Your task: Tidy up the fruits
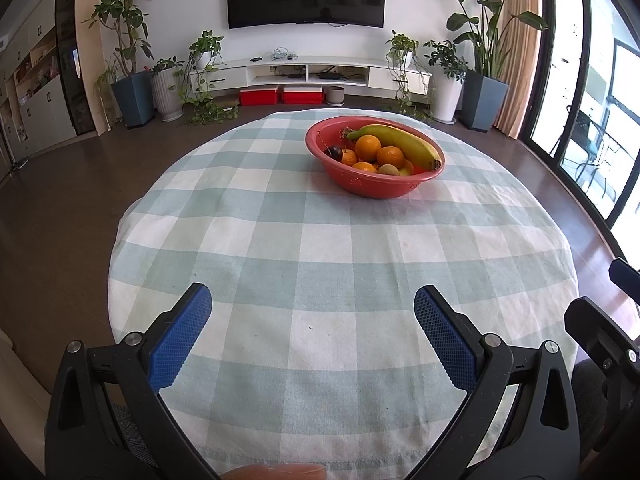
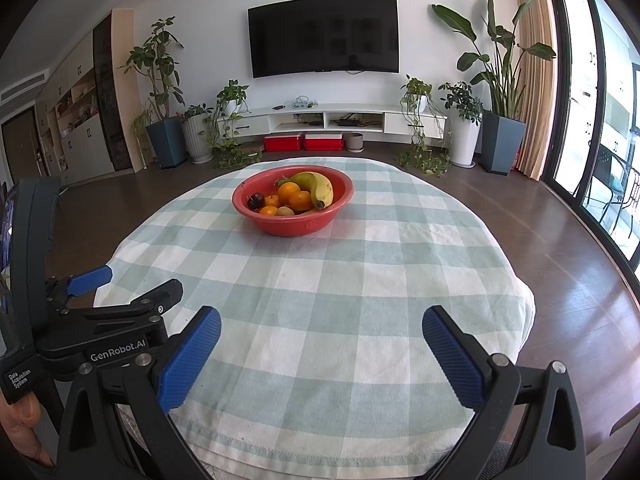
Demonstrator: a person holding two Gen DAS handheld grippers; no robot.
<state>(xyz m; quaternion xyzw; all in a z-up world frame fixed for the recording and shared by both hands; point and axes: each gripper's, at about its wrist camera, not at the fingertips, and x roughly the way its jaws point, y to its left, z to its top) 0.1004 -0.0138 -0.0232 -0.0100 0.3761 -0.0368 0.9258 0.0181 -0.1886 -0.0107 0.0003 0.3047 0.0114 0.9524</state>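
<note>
On the far side of the checked tablecloth (image 2: 320,304) sits the red bowl (image 2: 294,222), heaped with a banana (image 2: 322,192), oranges (image 2: 289,191) and smaller fruit. The fruit looks light but bruisable — the banana is probably best pinched mid-length, the round, roll-prone oranges across their widest part. The left gripper (image 1: 312,322) and right gripper (image 2: 322,340) hover at the near edge — both spread wide, empty, touching nothing.

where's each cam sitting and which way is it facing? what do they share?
Left wrist: on the left gripper at the near table edge, facing the red bowl; open fingers show, right gripper at right.
Right wrist: on the right gripper, same heading; open fingers show, left gripper at left.
Shared: bowl, banana, checked tablecloth, TV.
</note>
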